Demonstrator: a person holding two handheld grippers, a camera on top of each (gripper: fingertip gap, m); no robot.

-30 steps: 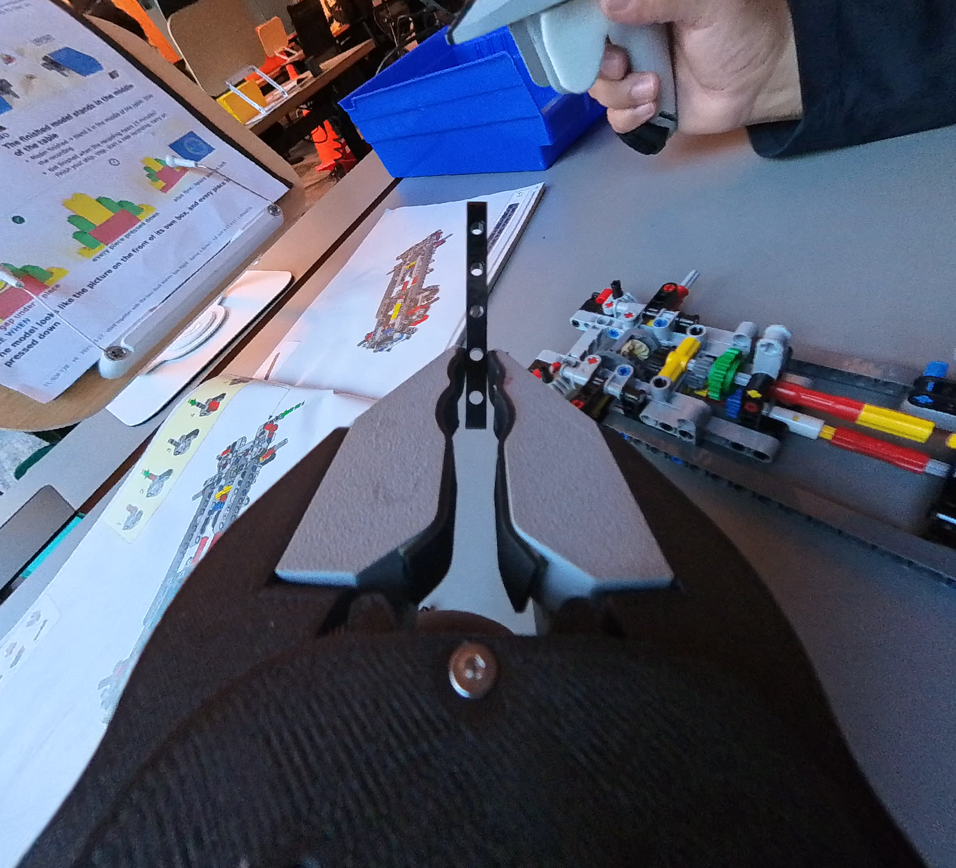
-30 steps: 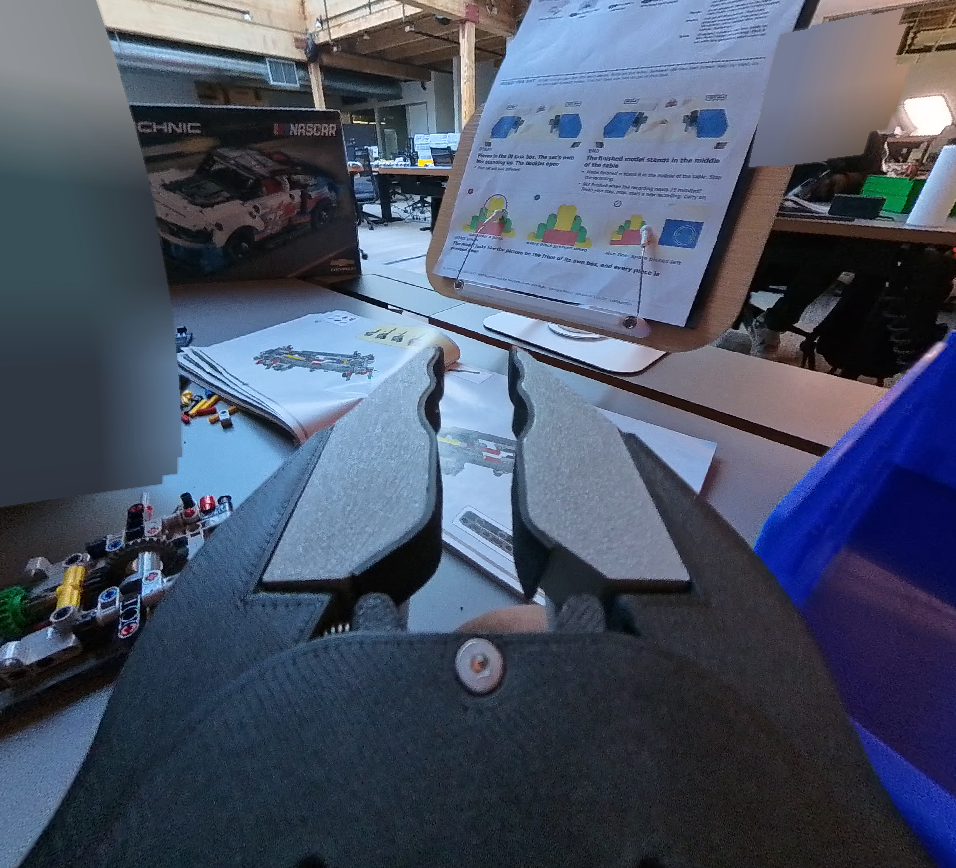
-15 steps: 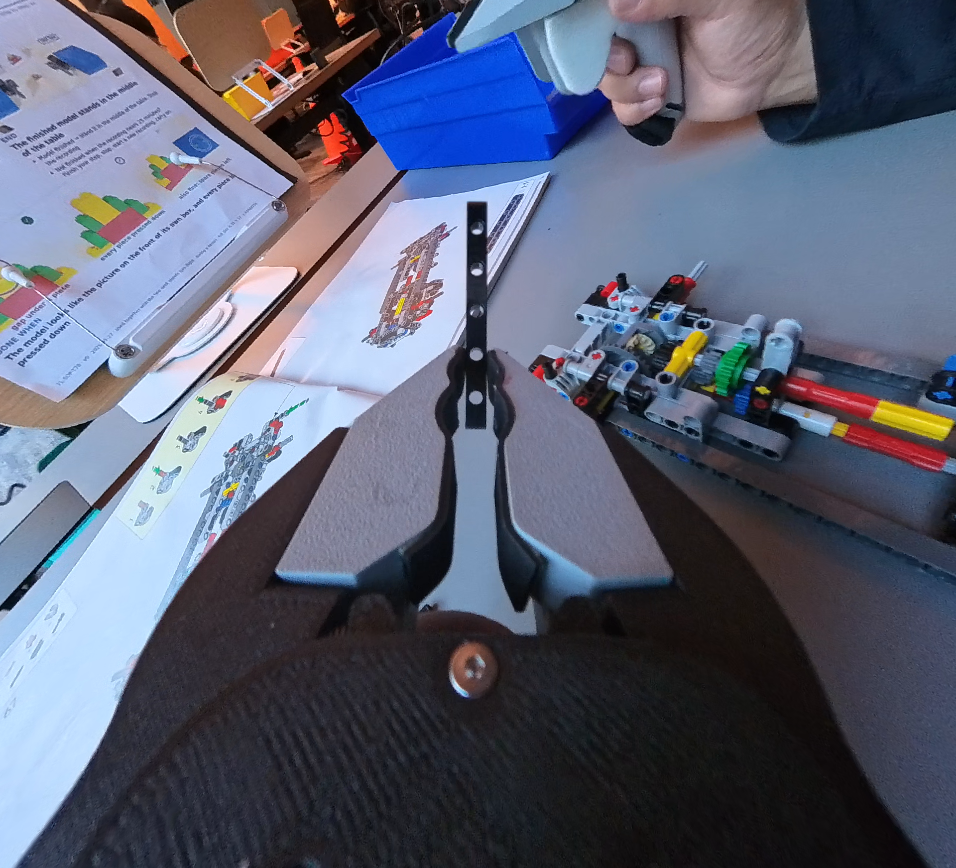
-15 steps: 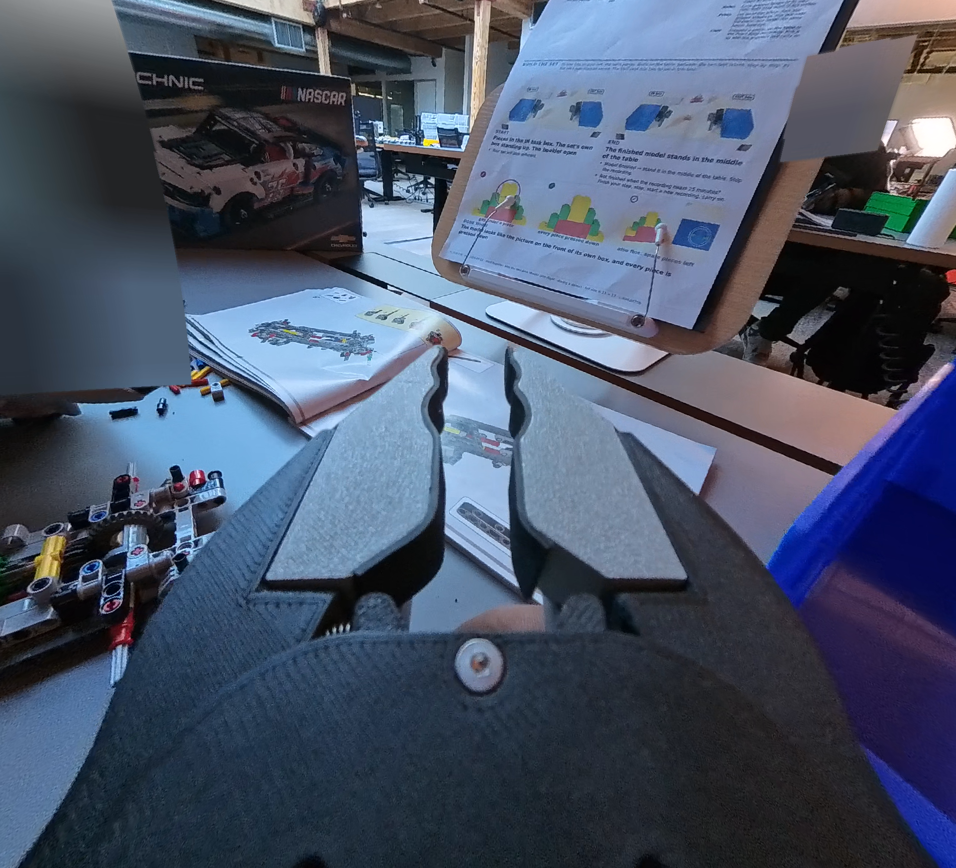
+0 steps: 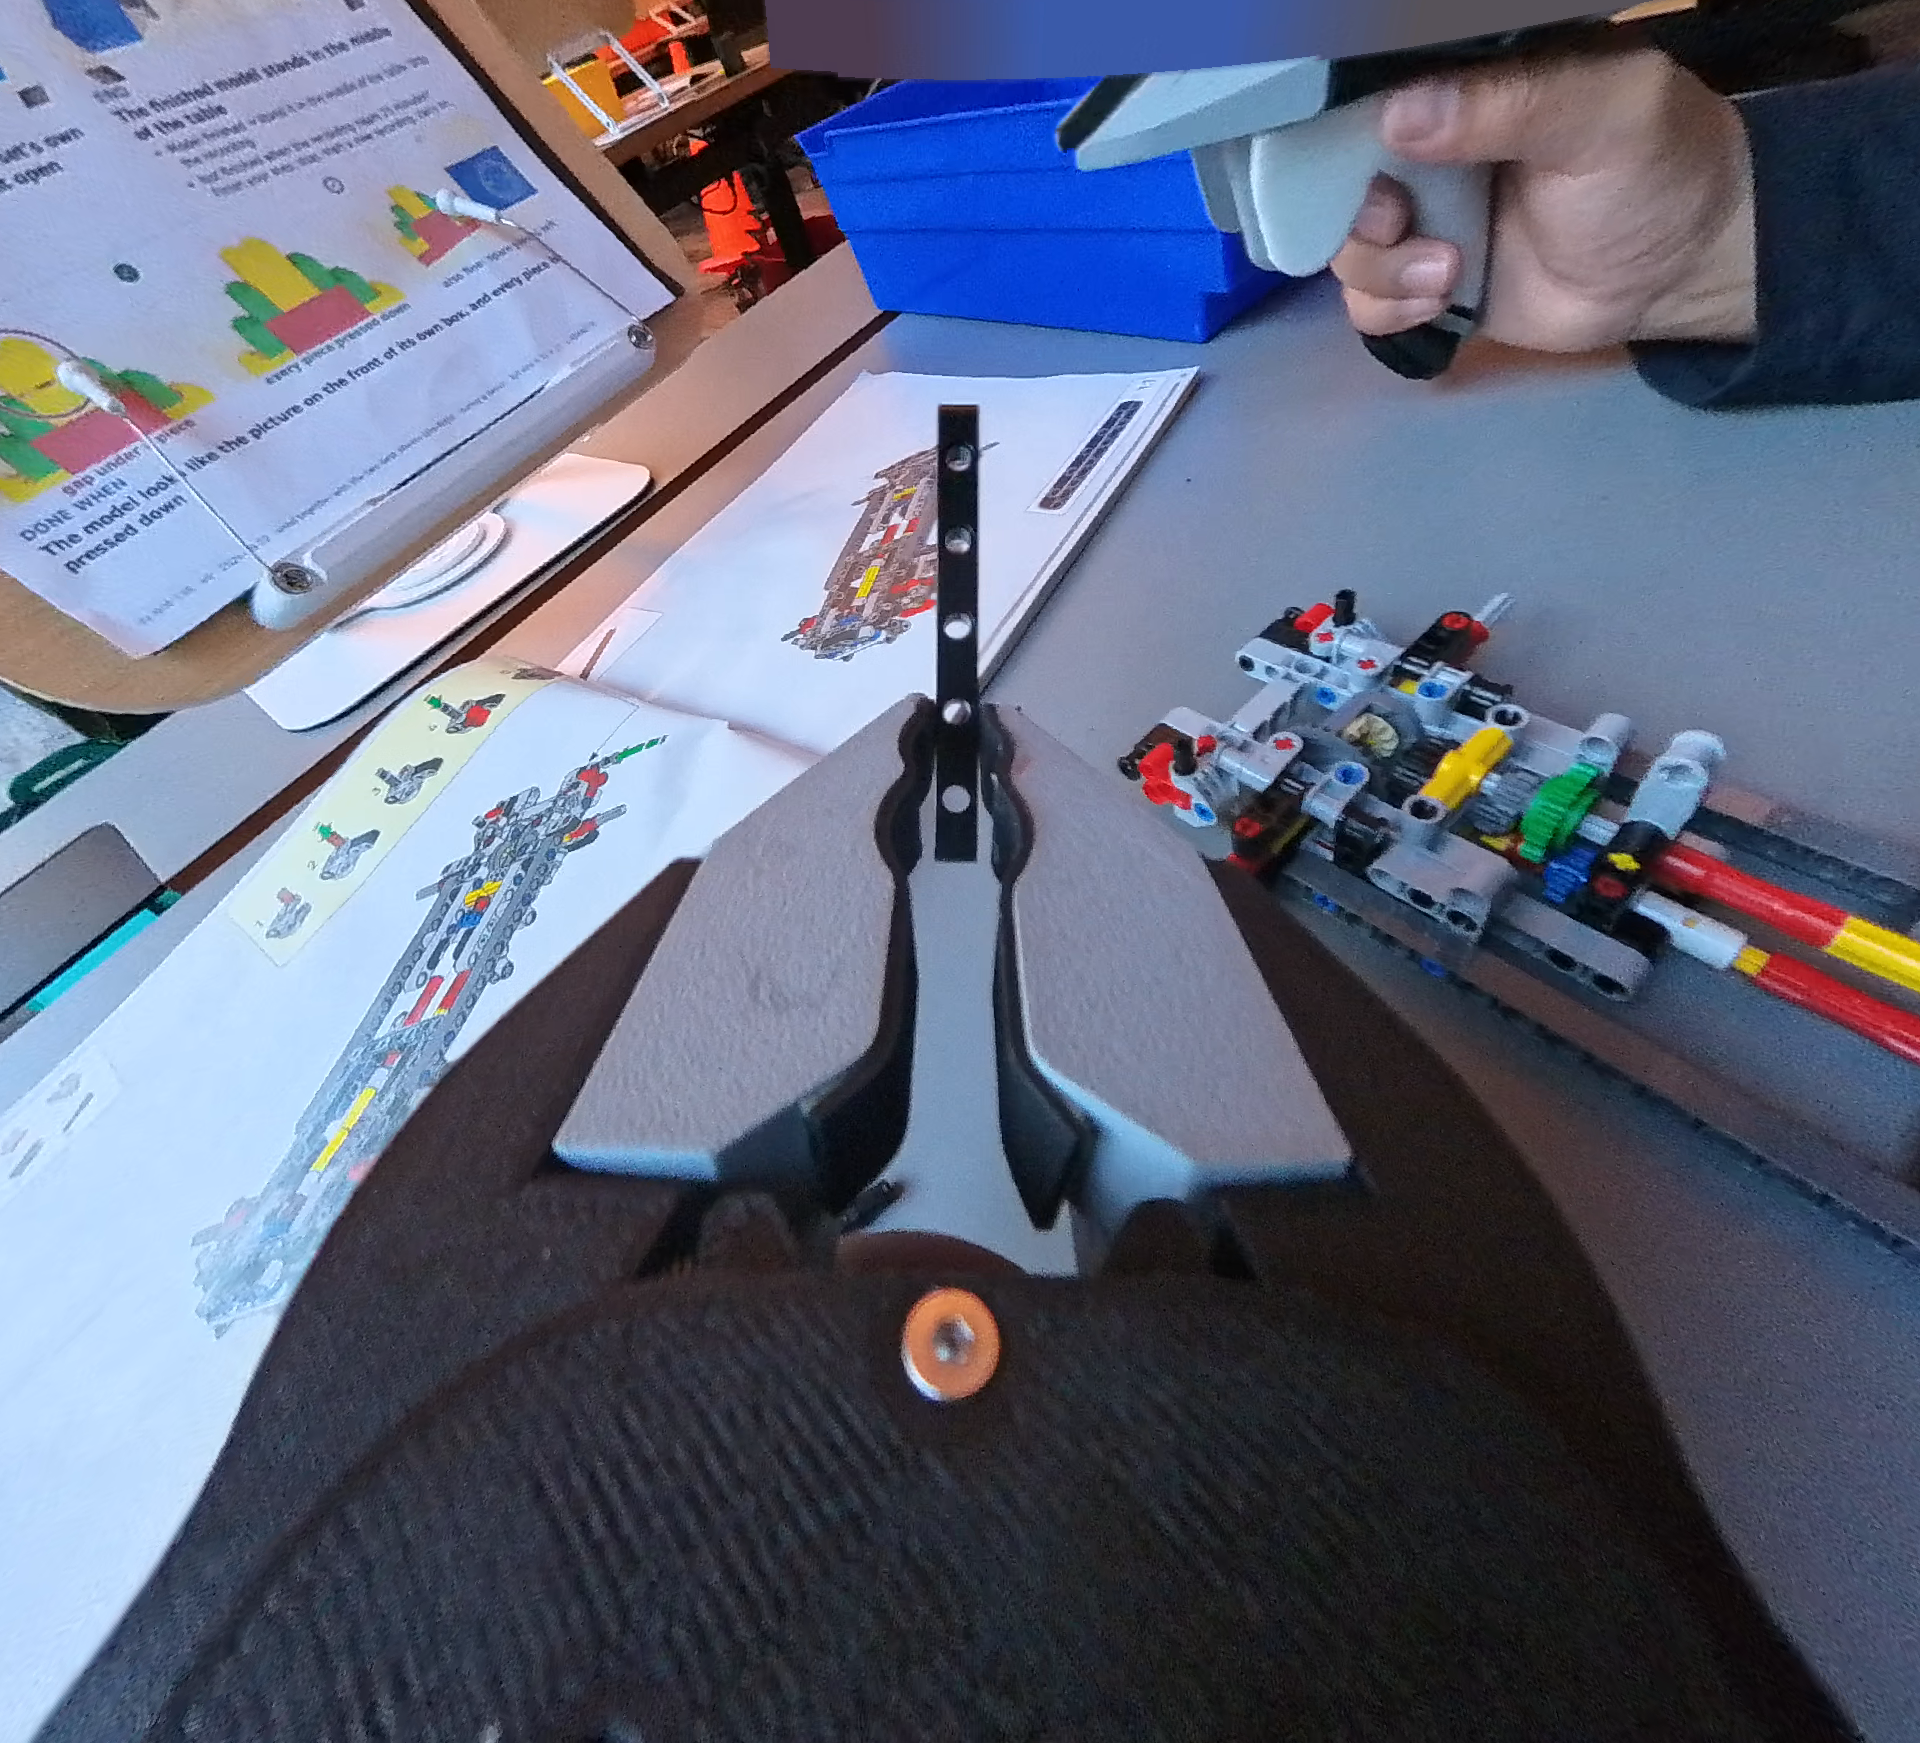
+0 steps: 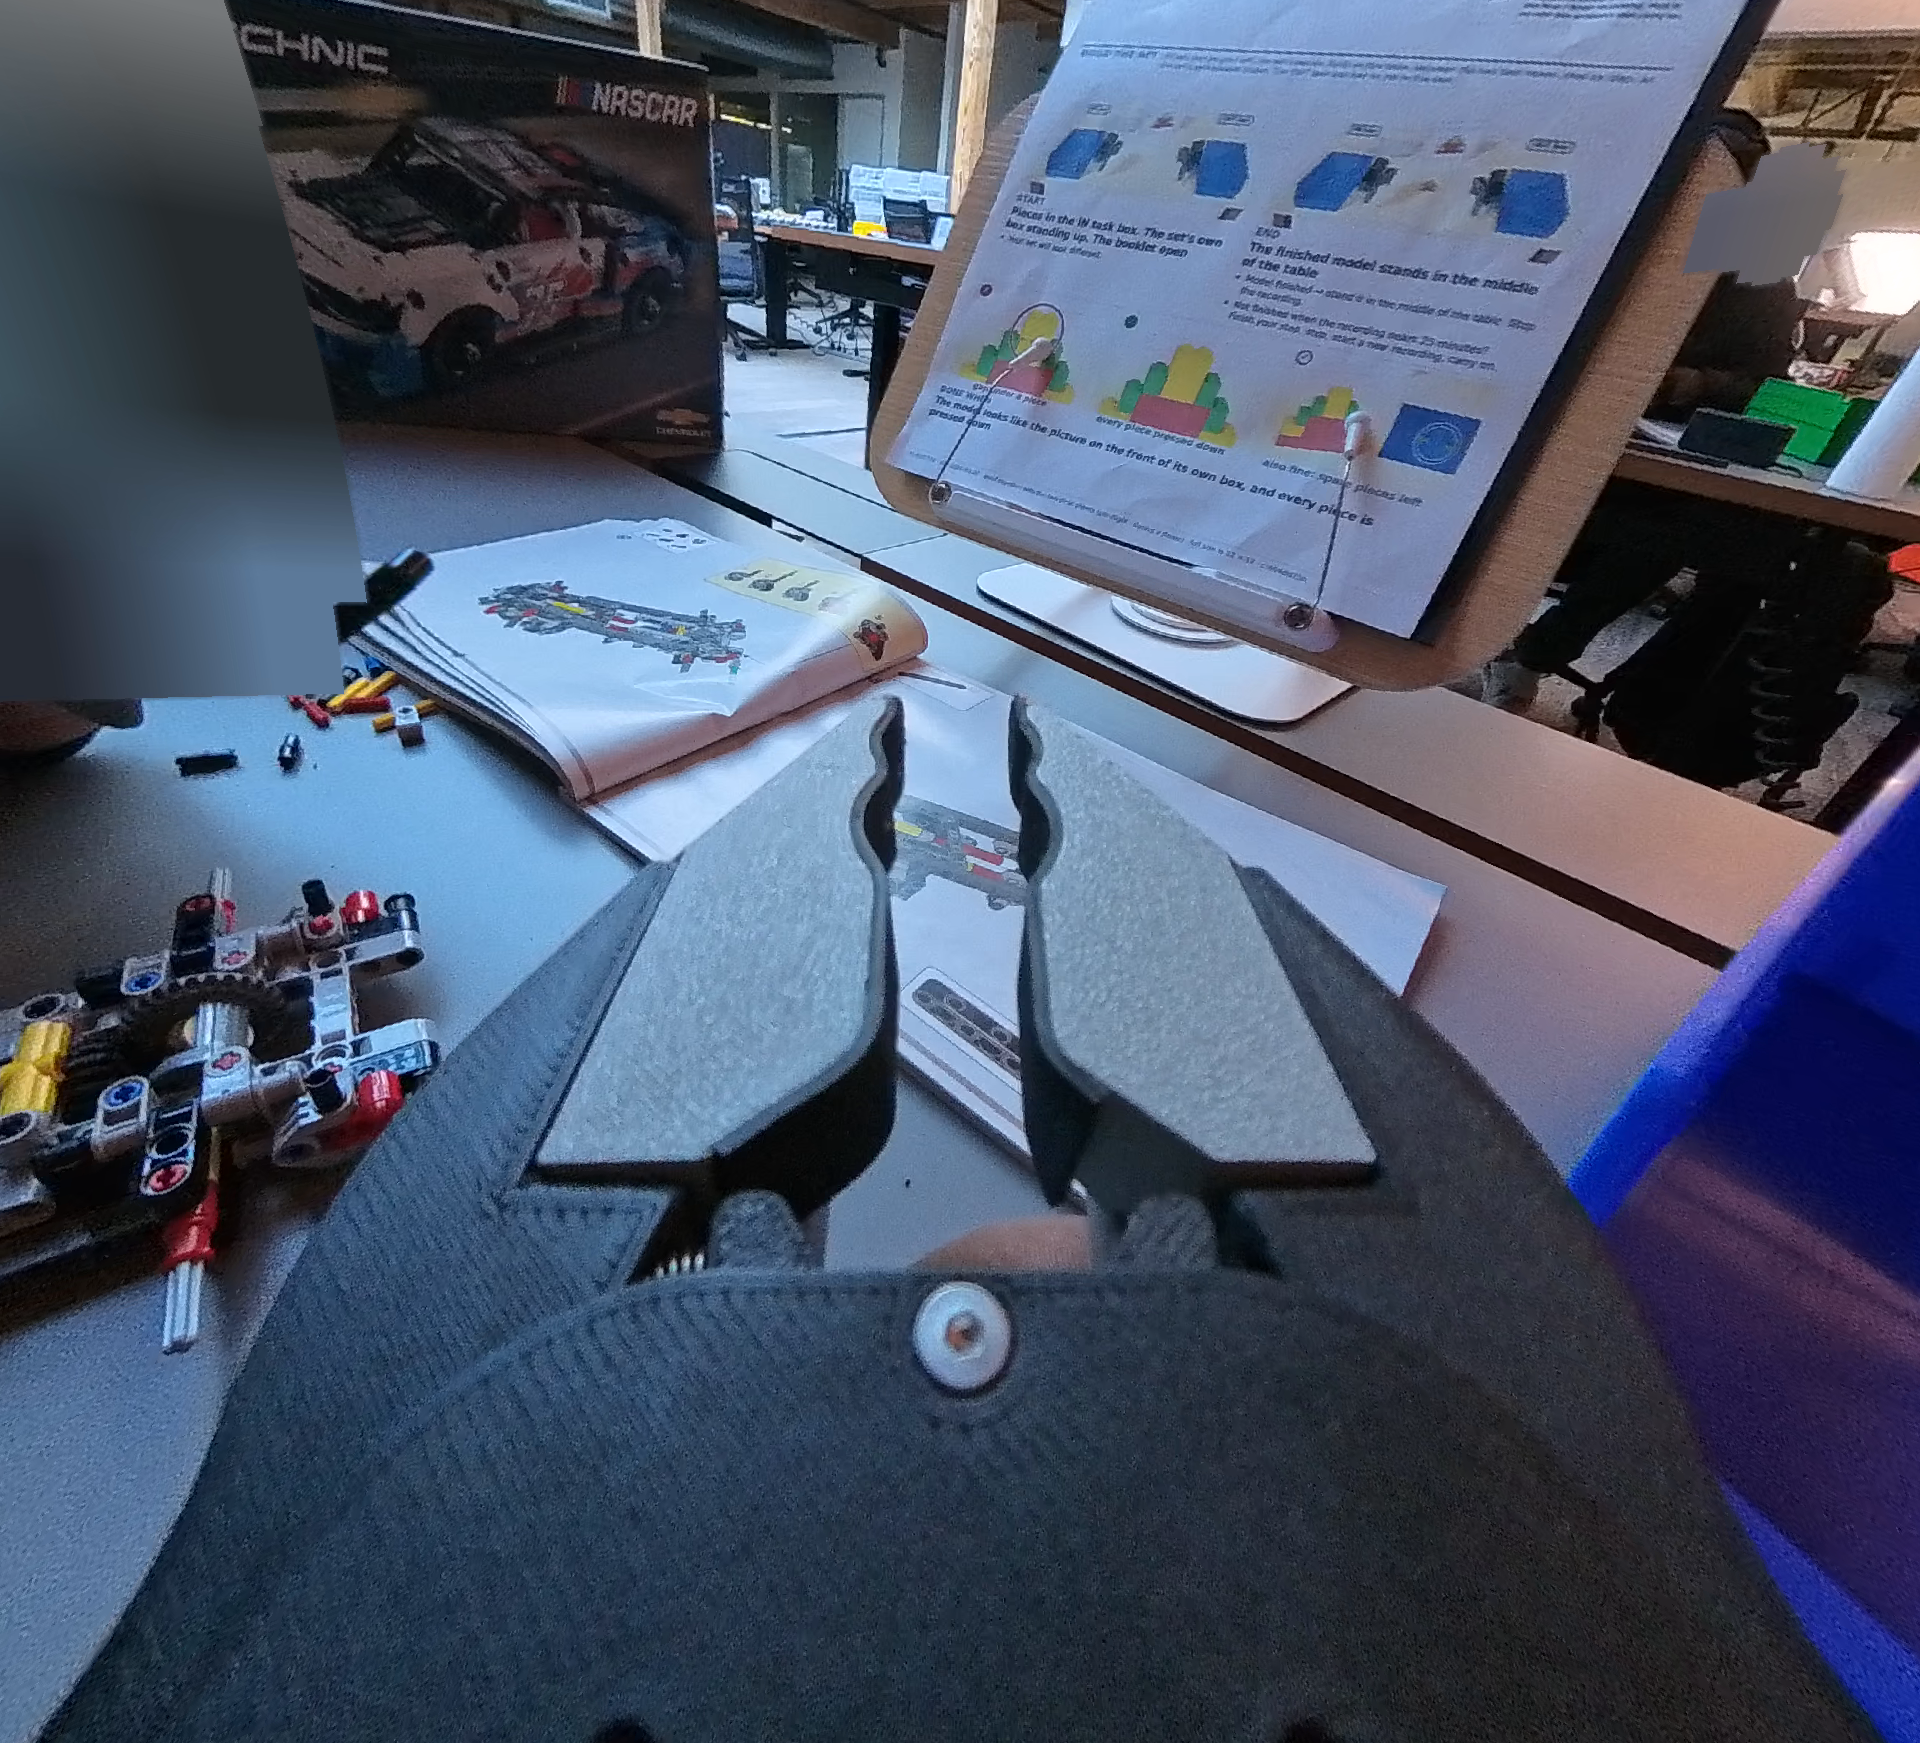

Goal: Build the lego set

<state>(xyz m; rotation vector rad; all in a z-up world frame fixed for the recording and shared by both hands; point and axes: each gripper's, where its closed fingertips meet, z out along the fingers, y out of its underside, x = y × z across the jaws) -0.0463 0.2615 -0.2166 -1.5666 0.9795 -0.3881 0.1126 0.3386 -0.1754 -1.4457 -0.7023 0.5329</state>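
Grey surface [image 5: 1558,550] in view, and plenty lies on it. An open instruction booklet [image 5: 343,955] is spread flat along the far edge, with a second printed booklet [image 5: 831,550] flat beside it. A blue bin [image 5: 997,239] sits at the far corner. Toward the middle, a part-built brick model [image 5: 1403,789] in grey, black, red, yellow and green rests on the surface, long red-and-yellow axles [image 5: 1808,935] sticking out of one end. Loose small pieces [image 6: 353,706] lie scattered by the open booklet. A document stand's white base [image 6: 1174,644] sits on the adjoining surface [image 6: 1558,779], and a model-car box [image 6: 488,239] stands upright at the back.
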